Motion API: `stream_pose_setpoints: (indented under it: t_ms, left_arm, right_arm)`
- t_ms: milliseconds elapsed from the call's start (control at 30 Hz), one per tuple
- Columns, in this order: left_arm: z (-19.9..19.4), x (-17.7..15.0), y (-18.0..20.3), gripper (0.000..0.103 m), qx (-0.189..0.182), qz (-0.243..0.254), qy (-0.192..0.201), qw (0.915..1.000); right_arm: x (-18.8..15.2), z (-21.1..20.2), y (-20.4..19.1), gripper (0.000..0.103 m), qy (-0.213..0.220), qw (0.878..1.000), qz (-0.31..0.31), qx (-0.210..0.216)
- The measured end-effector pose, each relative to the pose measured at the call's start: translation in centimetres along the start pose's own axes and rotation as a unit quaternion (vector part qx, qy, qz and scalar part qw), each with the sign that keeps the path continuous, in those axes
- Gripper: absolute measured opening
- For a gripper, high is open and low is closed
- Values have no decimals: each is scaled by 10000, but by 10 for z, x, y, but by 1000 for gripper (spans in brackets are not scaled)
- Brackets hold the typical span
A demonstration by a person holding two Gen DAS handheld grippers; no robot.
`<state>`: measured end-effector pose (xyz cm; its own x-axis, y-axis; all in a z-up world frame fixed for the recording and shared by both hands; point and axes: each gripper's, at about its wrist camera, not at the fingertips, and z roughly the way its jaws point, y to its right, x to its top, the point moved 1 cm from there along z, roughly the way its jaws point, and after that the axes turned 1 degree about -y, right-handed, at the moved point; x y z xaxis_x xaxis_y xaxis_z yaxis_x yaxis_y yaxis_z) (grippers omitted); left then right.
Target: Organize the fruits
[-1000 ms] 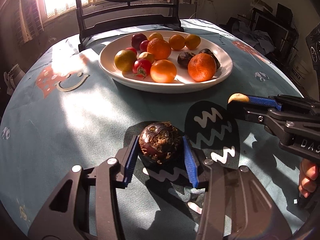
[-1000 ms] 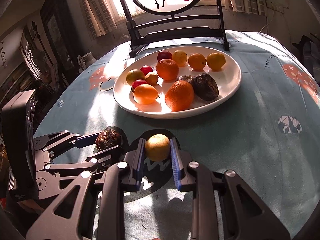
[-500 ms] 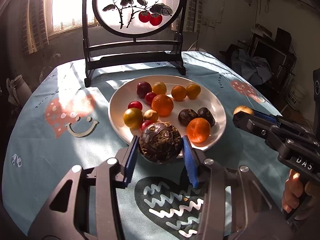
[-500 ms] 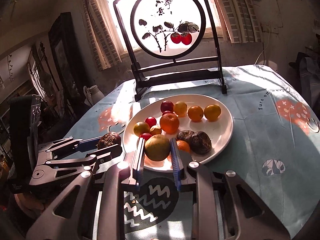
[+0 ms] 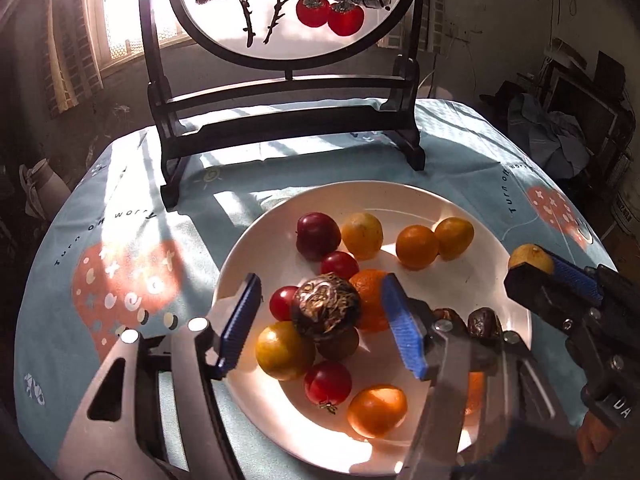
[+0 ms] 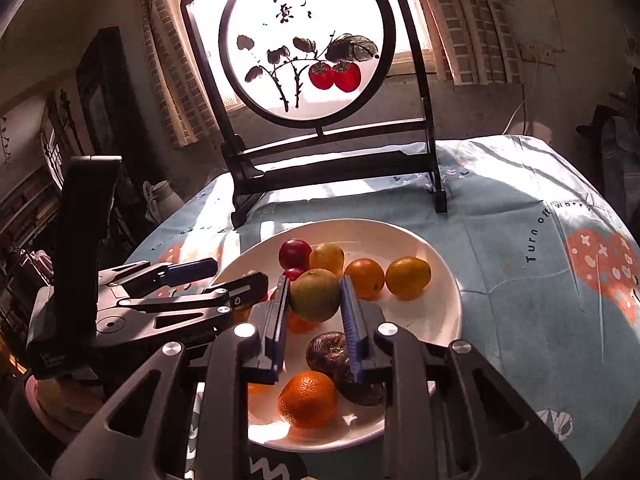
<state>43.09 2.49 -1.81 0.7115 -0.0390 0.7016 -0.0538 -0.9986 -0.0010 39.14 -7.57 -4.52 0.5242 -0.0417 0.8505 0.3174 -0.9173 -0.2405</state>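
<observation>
The step in hand was delivery of fruit to the white plate [image 5: 472,208]. The left gripper [image 5: 320,320] stood over the near left part of the plate, its jaws opening and both blue pads clear of the dark wrinkled fruit [image 5: 326,310] between them; that fruit appeared to sit on top of the piled fruit, though contact below could not be confirmed. The right gripper [image 6: 314,308] was clamped on a yellow-green fruit [image 6: 315,294], held above the plate's near middle. By judgement, the next move called for withdrawing the left gripper without nudging the pile, then lowering the right onto a bare patch of plate before parting its jaws.
</observation>
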Motion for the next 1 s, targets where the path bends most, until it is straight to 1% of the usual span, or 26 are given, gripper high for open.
stream_pose_setpoints:
  t_ms: [33,67,133,200,267,333,533,567,600,633,667,700,767,800,833,867,900,933,1000]
  left_arm:
    - [-3,1,-1,78,88,4,107,9999]
    - [-5,2,-2,82,143,-11,171,9998]
    - [-8,3,-6,86,218,-59,178,9996]
    - [-11,2,-11,87,348,-76,188,9992]
    - [-15,0,-18,97,546,-144,169,9983]
    - [-22,-4,-25,99,695,-219,170,9972]
    - [-43,-15,-41,99,680,-491,145,9964]
    - [-47,-17,-42,99,688,-508,159,9962]
    - [-51,-19,-43,99,692,-515,169,9961]
    - [-55,-21,-43,99,684,-511,183,9962]
    - [-59,-23,-42,99,670,-506,203,9963]
    - [-64,-25,-42,99,662,-502,226,9963]
    - [-73,-29,-40,99,634,-520,269,9963]
    - [-78,-31,-39,99,605,-524,292,9964]
    - [-83,-33,-38,99,577,-520,319,9965]
    - [-89,-36,-37,99,559,-514,348,9965]
    - [-94,-39,-35,99,543,-501,382,9965]
    - [-100,-42,-33,99,520,-482,421,9966]
    - [-110,-51,-30,101,477,-444,448,9969]
  right_arm:
    - [0,3,1,25,-8,10000,-9,0]
    - [1,7,2,25,-19,10000,-23,-6]
    - [3,14,4,25,-47,10000,-51,-32]
    - [5,21,5,25,-86,9999,-86,-56]
    - [6,28,5,25,-121,9999,-105,-64]
    - [7,35,4,25,-170,9997,-129,-66]
    - [10,52,-3,26,-292,9993,-252,-2]
    - [11,53,-5,29,-293,9992,-273,6]
    - [12,53,-7,44,-297,9991,-286,-8]
    - [13,52,-9,53,-304,9991,-289,-25]
    - [13,48,-10,67,-263,9992,-275,-71]
    - [12,43,-12,67,-177,9994,-266,-109]
    - [11,32,-14,68,-159,9994,-280,-95]
    - [11,26,-15,72,-176,9994,-272,-109]
    - [9,18,-16,77,-184,9994,-269,-128]
    - [6,9,-17,96,-186,9993,-281,-151]
    - [2,-1,-17,102,-153,9992,-297,-197]
    - [-2,-13,-18,102,-71,9992,-326,-227]
    - [-13,-34,-20,102,-68,9988,-443,-189]
